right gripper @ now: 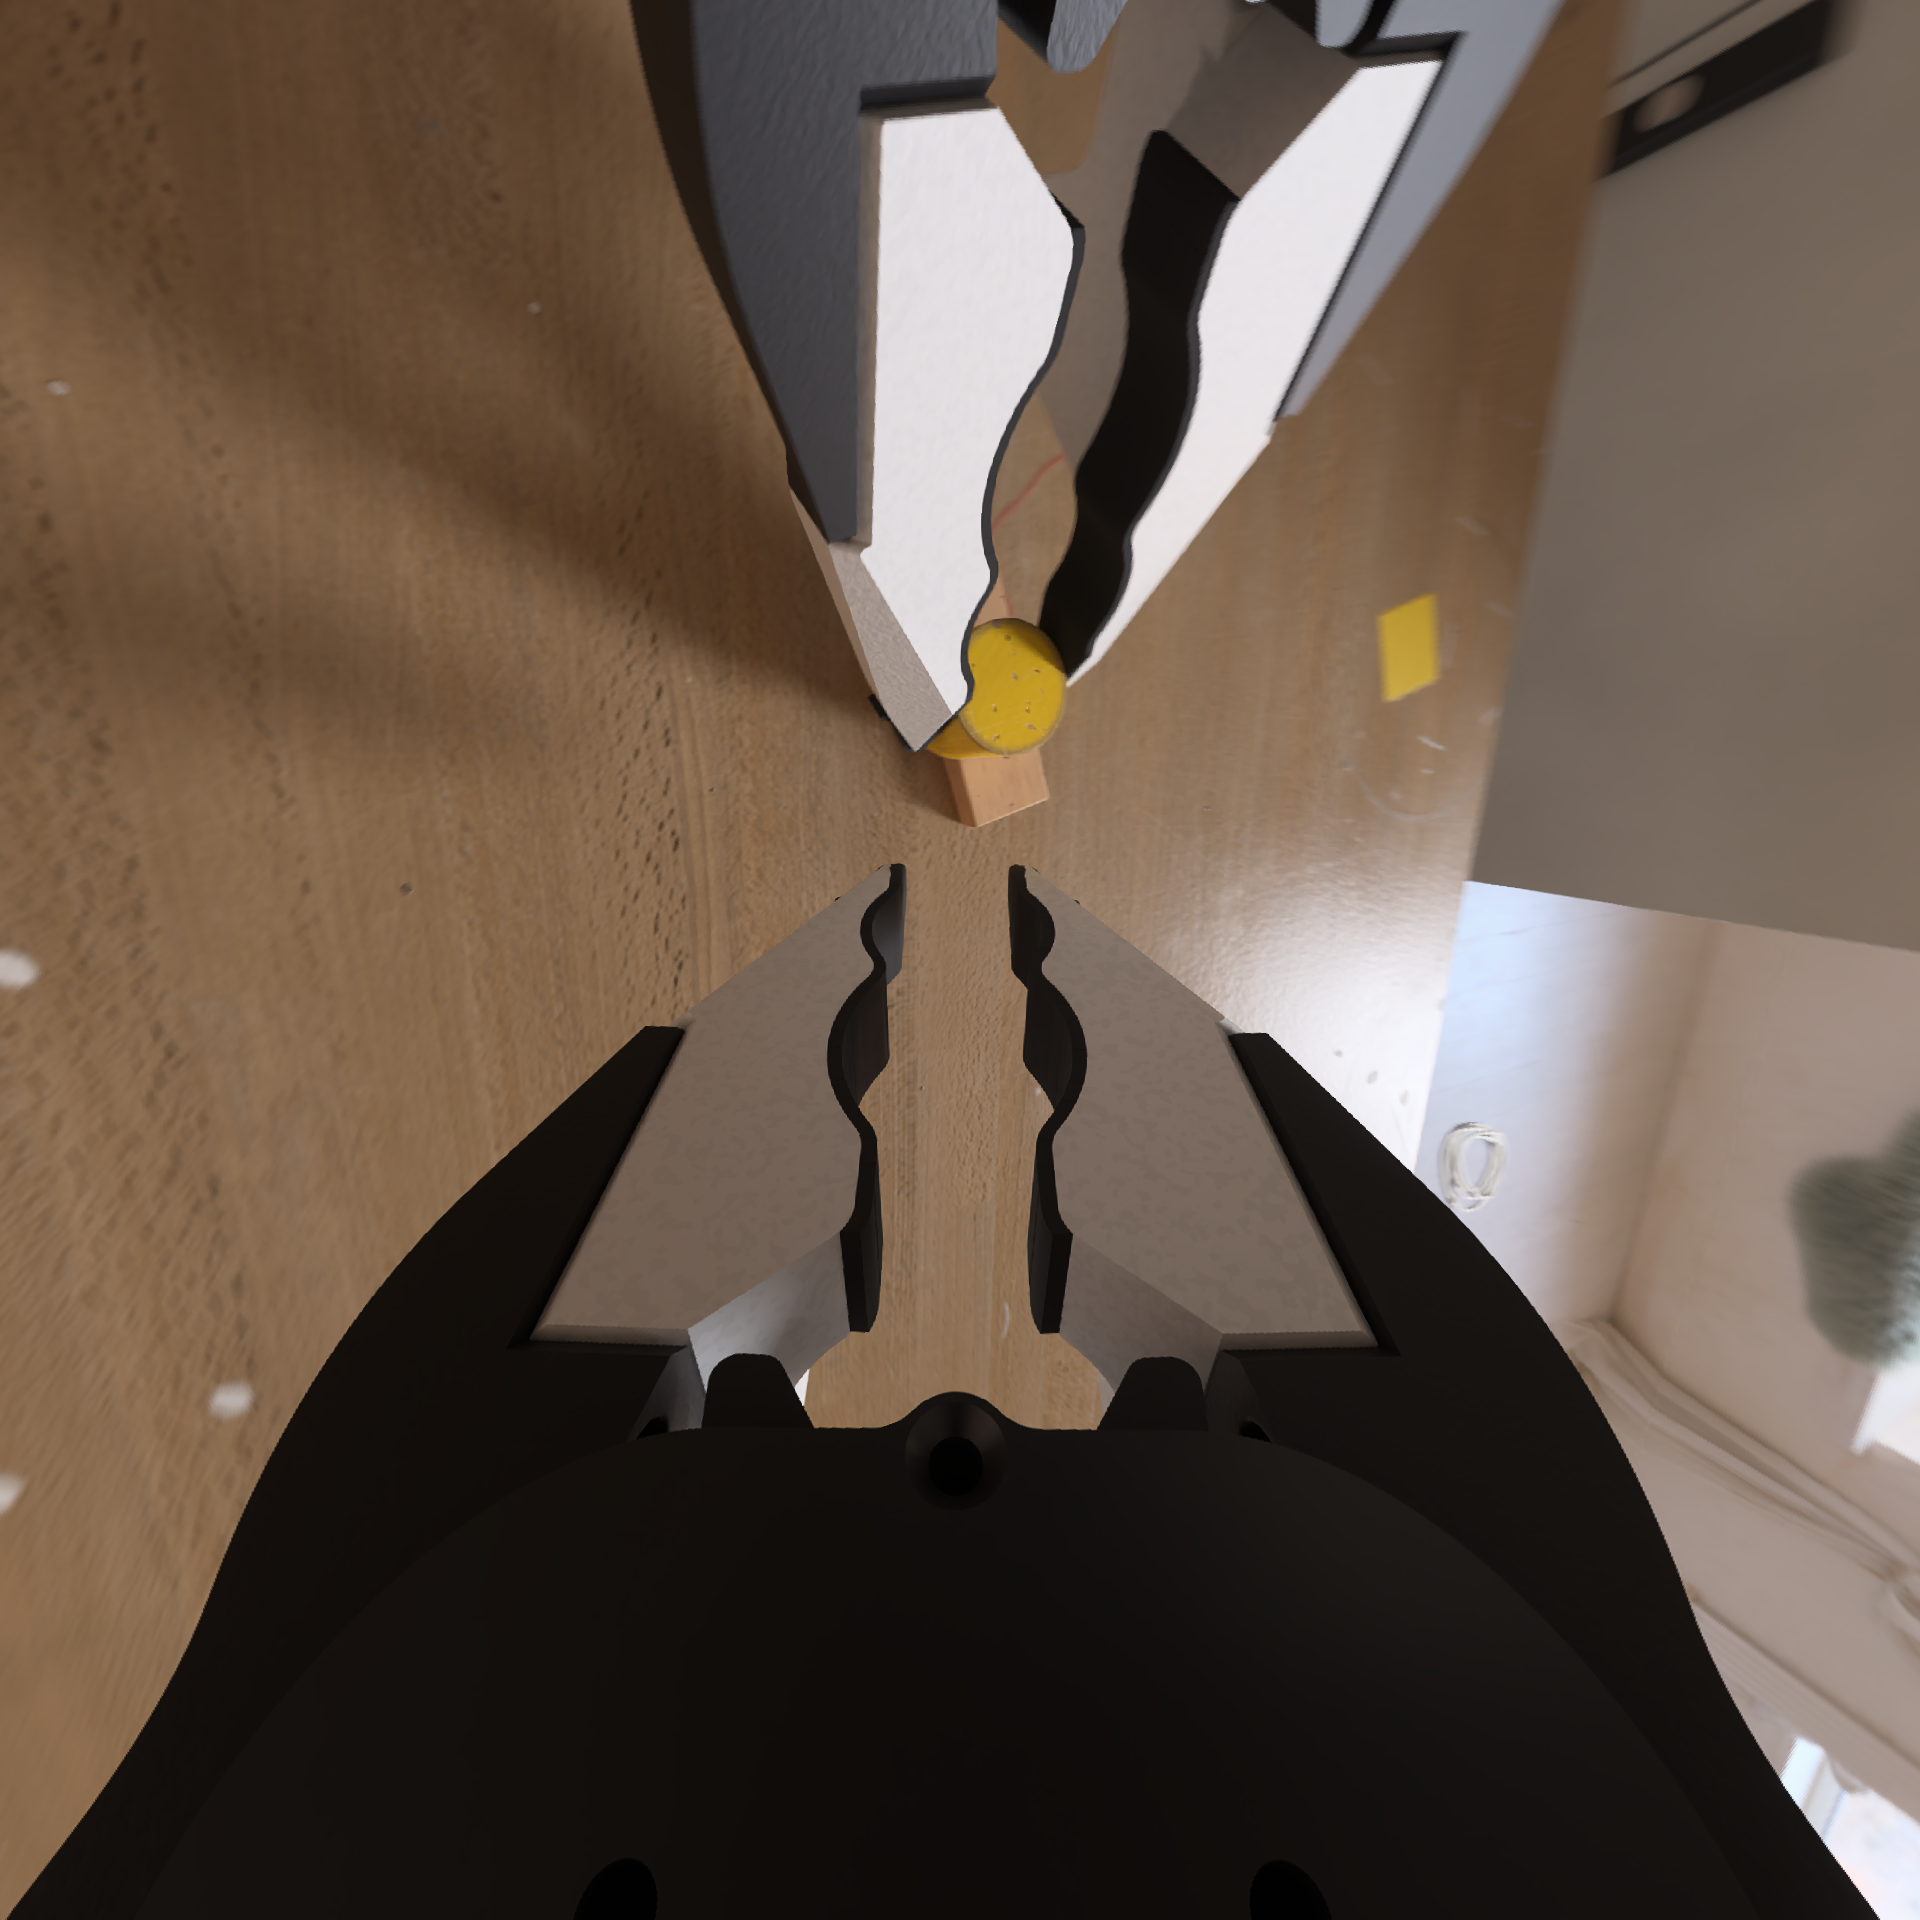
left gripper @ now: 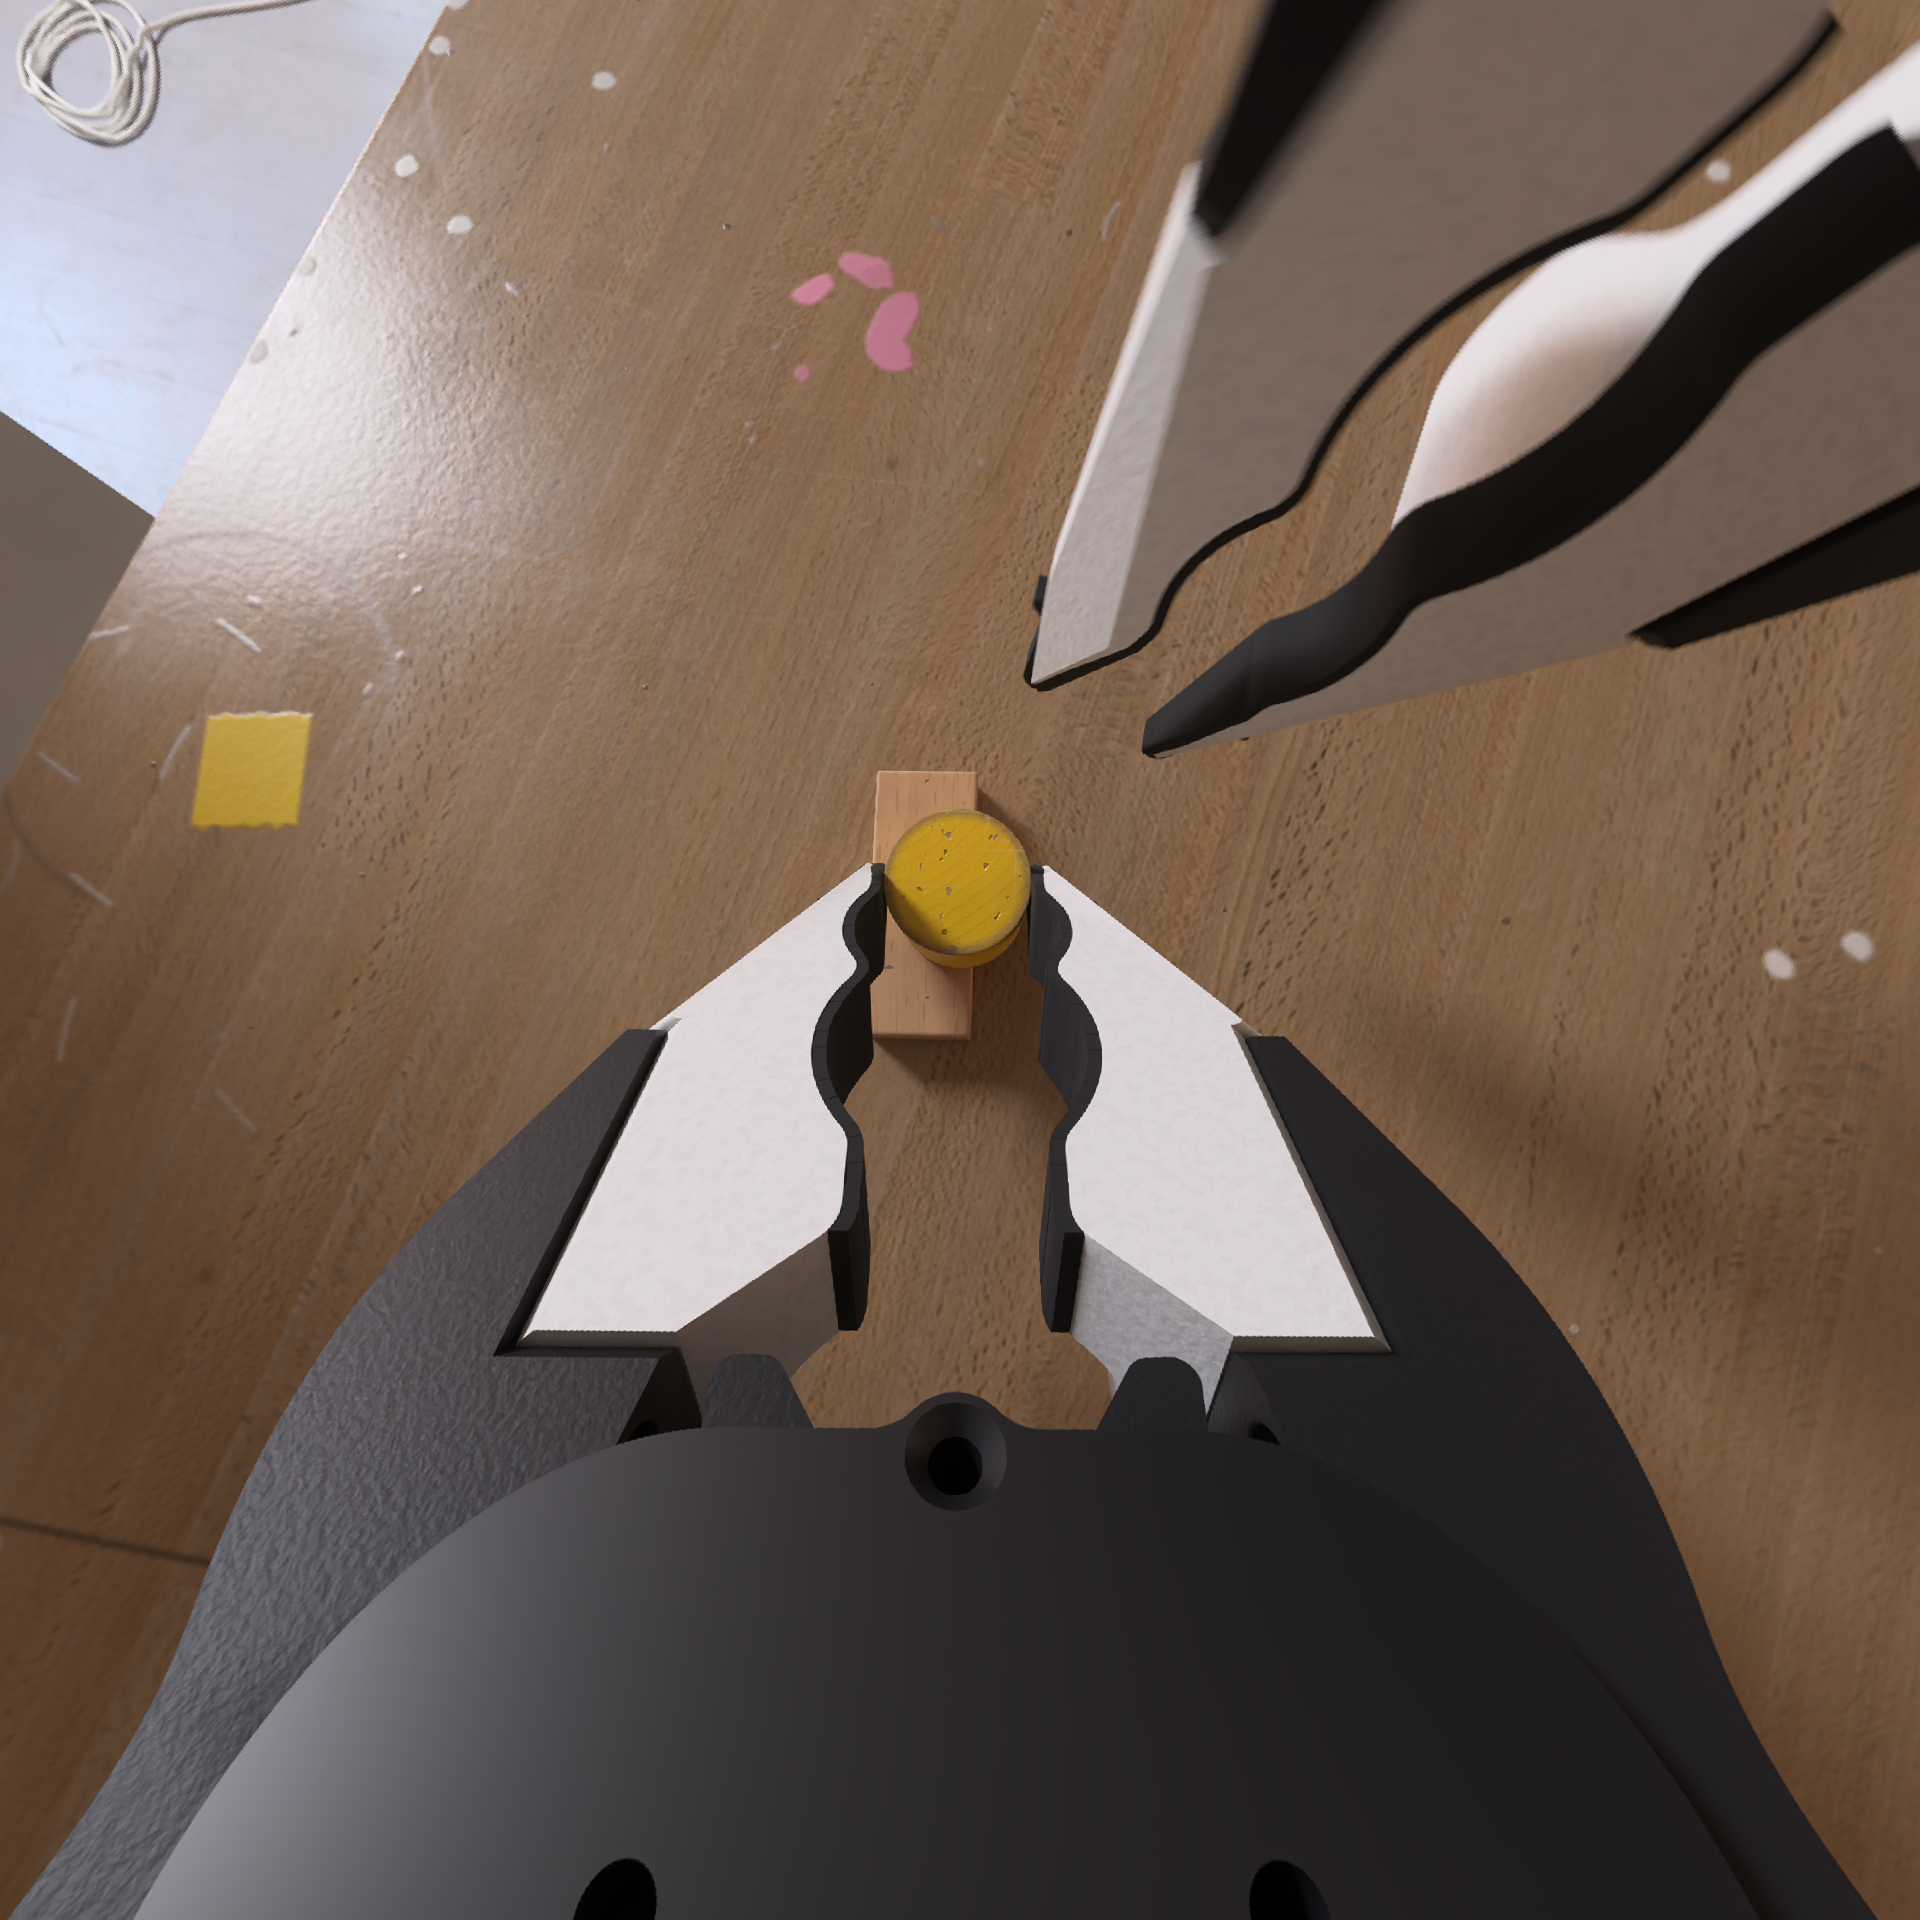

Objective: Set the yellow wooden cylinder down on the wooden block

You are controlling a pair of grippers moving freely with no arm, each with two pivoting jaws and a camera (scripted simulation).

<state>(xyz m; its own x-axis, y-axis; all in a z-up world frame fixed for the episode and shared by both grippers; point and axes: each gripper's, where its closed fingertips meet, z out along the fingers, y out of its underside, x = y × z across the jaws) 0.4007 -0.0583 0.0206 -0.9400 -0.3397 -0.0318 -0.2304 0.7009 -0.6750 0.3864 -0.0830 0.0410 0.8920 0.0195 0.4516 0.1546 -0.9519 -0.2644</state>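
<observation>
The yellow cylinder is gripped by the left gripper; its two fingertips are pressed on the round sides, one on the left and one on the right; the flat yellow top is seen from above. The cylinder is right over the wooden block, which lies flat on the table; whether the cylinder is already touching the block cannot be told for sure, though it looks very close or resting on it.

The right gripper is held near the block's end, just apart from it; its fingers are spread a little and nothing is held between them.

The step in hand seems to be the setting down, and it looks nearly done. Next, the cylinder should be lowered until it sits firmly on the block, if it is not there yet; then the left fingers should be let go gently and lifted straight up, so the cylinder is not tipped or dragged off; the block is narrow, so the cylinder must be kept in the middle.

A yellow square and pink spots are seen on the table, well apart to the left and far side.
</observation>
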